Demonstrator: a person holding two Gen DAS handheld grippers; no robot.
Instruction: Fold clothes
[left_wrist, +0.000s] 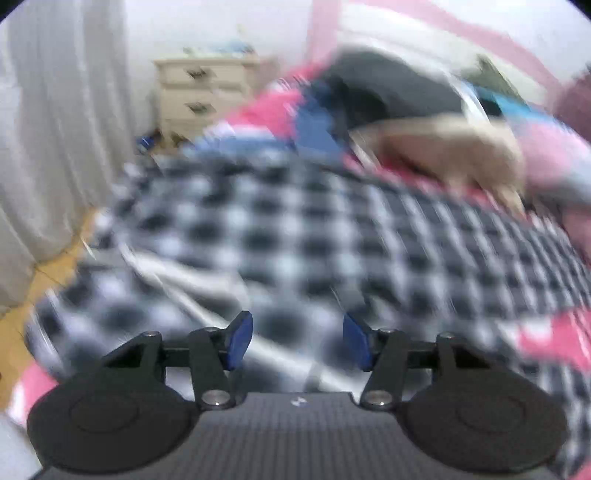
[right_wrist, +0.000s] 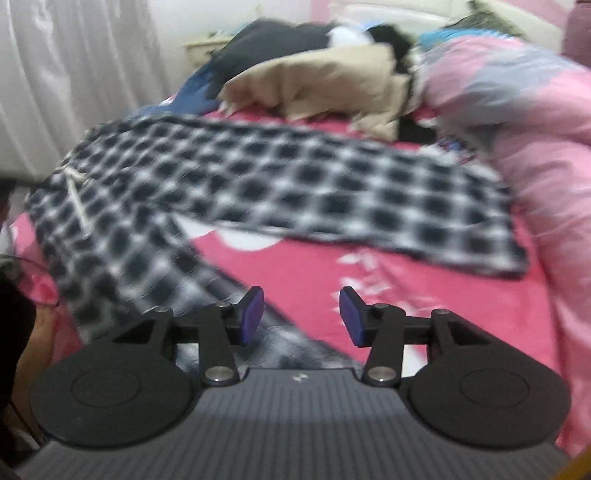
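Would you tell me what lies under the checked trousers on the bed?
The checked trousers lie on a pink-red bedsheet with white print, visible between the legs. What the sheet looks like beneath the fabric is covered.

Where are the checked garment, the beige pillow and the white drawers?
checked garment (right_wrist: 332, 184), right wrist view, middle of the cloth.
beige pillow (right_wrist: 325, 85), right wrist view, its front face.
white drawers (left_wrist: 203, 92), left wrist view, drawer fronts.

free: red sheet (right_wrist: 424, 295) | blocked: pink duvet (right_wrist: 535, 122), beige pillow (right_wrist: 325, 85)
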